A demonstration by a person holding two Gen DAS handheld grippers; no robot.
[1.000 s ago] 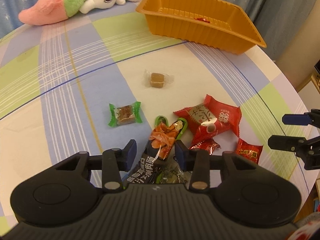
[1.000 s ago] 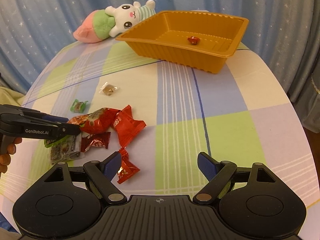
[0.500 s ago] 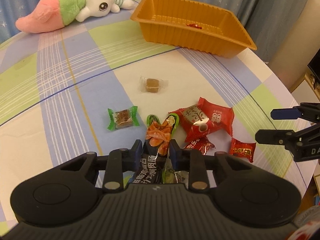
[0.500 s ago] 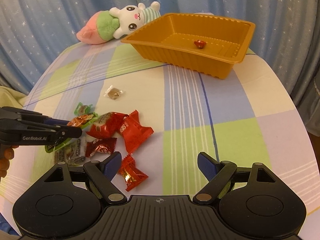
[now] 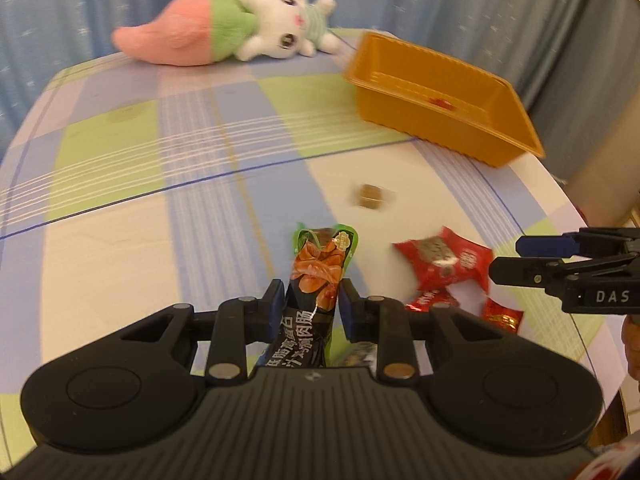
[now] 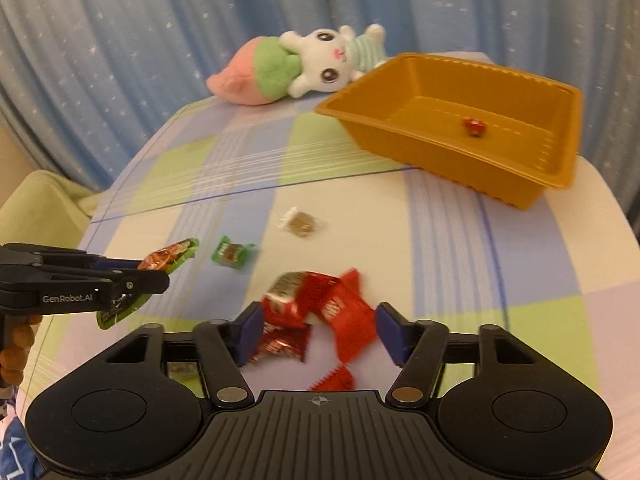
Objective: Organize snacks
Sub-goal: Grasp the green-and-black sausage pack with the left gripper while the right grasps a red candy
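**Snack sorting barely begun: one sweet in the tray, the rest on the table**

Going by what lies where, the job is near its start. Farthest left in the right wrist view, the left gripper (image 6: 160, 276) has its jaws narrowed onto a long sausage stick (image 5: 320, 276), a slim, glossy packet with a black body and green edges, and holds it clear of the checked tablecloth (image 5: 168, 168). It looks like the next item bound for the tray.

Just right of it a small candy in a crinkly green wrapper (image 6: 232, 254) lies flat. Further right and a little back sits a brown cube in a clear wrapper (image 6: 300, 224).

Nearer the camera is a loose heap of red packets (image 6: 320, 304), shiny foil with serrated ends, some overlapping. The right gripper (image 6: 316, 332) hangs over this heap with its jaws closing. Two packets lie between the pads, but I cannot see the pads pressing on either.

At far right stands the orange tray (image 6: 532, 192), thin moulded plastic with ribbed walls and a flared rim. It holds only one small red sweet (image 6: 474, 126). A soft plush rabbit (image 6: 312, 64) lies behind it, apart from the snacks.
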